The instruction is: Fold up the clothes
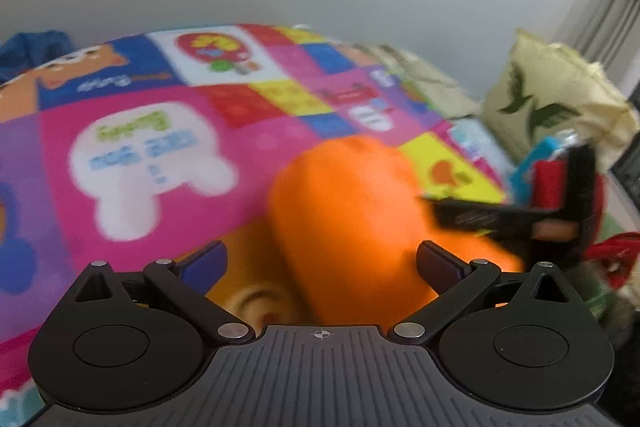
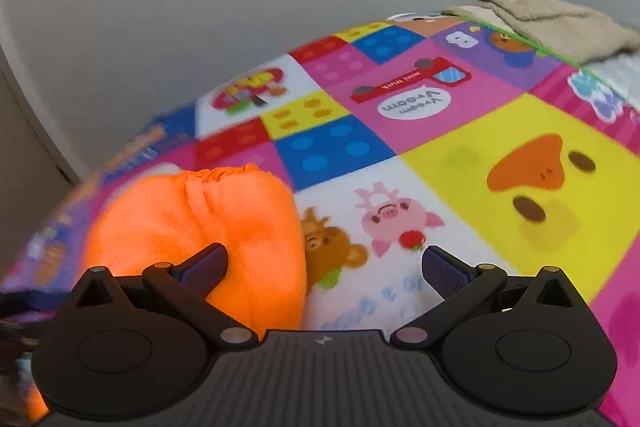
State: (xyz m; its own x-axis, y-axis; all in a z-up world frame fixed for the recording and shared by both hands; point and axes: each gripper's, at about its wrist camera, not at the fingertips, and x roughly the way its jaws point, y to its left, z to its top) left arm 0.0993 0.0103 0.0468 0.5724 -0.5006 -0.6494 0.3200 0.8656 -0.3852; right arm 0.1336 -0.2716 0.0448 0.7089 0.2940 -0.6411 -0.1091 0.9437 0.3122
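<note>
right gripper (image 2: 324,269) jaws apart | orange garment (image 2: 224,227) on cartoon mat (image 2: 460,155)

Left tool (image 1: 322,263) spread wide; right tool (image 2: 324,267) likewise.

Garment (image 2: 200,227) seemingly on play mat (image 2: 460,131)

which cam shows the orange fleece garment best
The right wrist view: the orange fleece garment is fairly sharp there, with its gathered edge and folds visible. In the left wrist view it is motion-blurred and partly covered by the right gripper.
</note>
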